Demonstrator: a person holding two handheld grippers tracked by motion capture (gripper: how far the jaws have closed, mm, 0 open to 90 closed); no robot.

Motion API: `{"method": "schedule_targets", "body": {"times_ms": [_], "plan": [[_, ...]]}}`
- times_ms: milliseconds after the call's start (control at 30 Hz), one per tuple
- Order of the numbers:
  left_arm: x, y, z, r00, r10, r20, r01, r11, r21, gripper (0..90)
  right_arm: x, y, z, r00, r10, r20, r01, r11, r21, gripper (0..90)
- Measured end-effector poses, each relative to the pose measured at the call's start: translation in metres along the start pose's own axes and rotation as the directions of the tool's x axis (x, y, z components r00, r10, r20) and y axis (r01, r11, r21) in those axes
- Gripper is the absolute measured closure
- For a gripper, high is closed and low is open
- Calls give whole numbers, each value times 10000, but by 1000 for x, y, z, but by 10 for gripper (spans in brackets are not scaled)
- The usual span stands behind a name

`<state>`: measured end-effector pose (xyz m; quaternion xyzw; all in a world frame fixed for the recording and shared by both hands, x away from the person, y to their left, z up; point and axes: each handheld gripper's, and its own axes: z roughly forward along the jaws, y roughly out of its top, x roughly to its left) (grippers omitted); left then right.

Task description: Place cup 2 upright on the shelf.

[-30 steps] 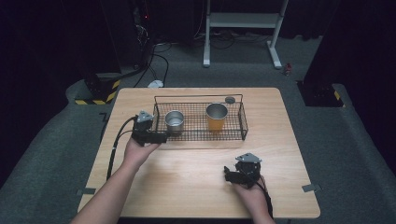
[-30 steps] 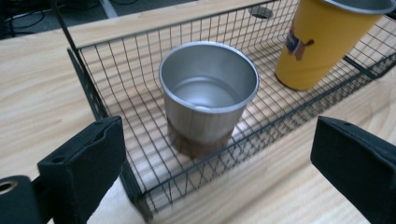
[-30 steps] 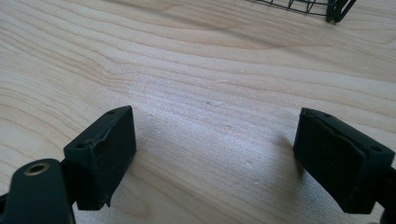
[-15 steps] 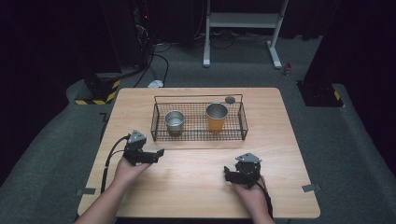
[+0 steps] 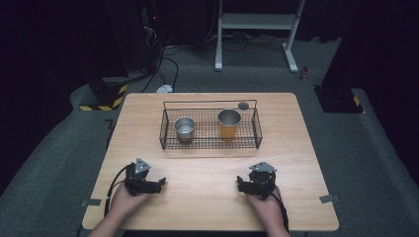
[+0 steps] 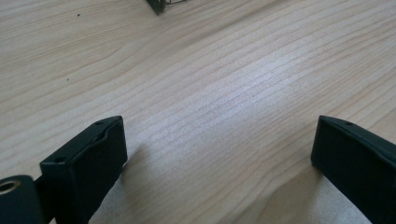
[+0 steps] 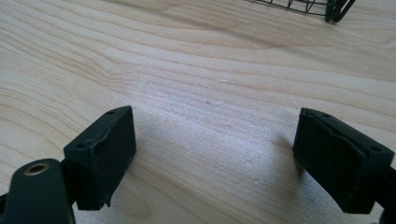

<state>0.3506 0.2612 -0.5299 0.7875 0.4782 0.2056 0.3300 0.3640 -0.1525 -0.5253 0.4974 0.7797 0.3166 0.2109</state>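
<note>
Guessing the steel cup (image 5: pixel 184 129) in the wire basket (image 5: pixel 210 145) is light, stiff and slick; grab its rim. Left tool (image 5: pixel 159 183) and right tool (image 5: pixel 240 184) rest released on the counter (image 5: pixel 207 197), well away.

No readable text, label or number on anything here

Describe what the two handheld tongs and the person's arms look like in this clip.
Both tongs, left and right, are black blocky units, each topped by a grey three-cornered plate and trailing a black cable. Up close, the jaws end in flat, rectangular black pads with small screw holes, and a brass-ringed hole sits at the lower left corner. The forearms are bare, with no sleeves visible.
</note>
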Motion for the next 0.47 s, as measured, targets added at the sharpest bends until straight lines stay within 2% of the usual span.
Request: {"method": "schedule_targets", "body": {"times_ms": [467], "plan": [[1,0,0,10000,38,46,-38,10000,-19,43,1,-1,-1,10000,74,52,-74,10000,-9,133]]}}
